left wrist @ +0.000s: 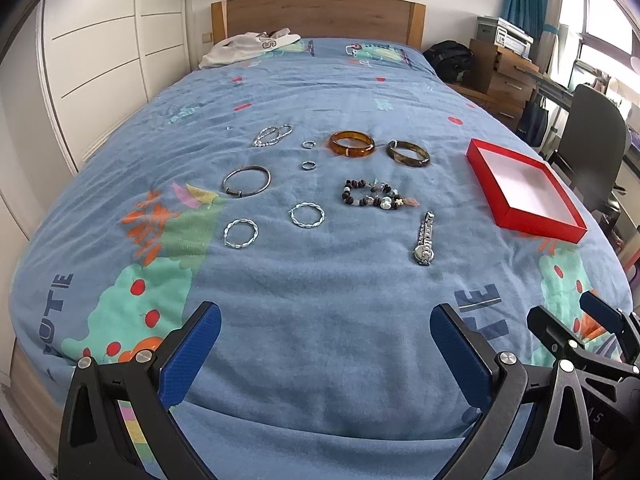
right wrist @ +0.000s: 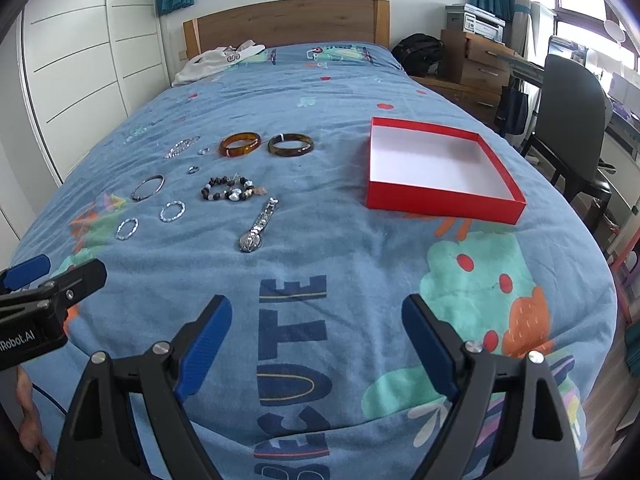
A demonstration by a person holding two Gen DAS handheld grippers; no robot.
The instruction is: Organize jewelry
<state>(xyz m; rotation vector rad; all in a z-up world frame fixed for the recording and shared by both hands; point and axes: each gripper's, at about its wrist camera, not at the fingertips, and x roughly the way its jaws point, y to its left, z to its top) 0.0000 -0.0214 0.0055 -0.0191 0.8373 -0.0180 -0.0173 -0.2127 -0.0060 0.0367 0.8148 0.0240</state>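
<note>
The blanket [right wrist: 352,240] under both sets of jaws is blue, with green trees, red apples, orange shapes and dark blue letters. Ahead of the jaws sits a box [right wrist: 436,204], red outside and white inside. One bangle [left wrist: 352,144] is honey orange, the bangle beside it [left wrist: 408,154] dark brown-green. The watch [right wrist: 258,226] and rings [left wrist: 307,215] are silver. The beads [right wrist: 228,191] are black and white. The finger pads [left wrist: 192,356] are blue on black.
</note>
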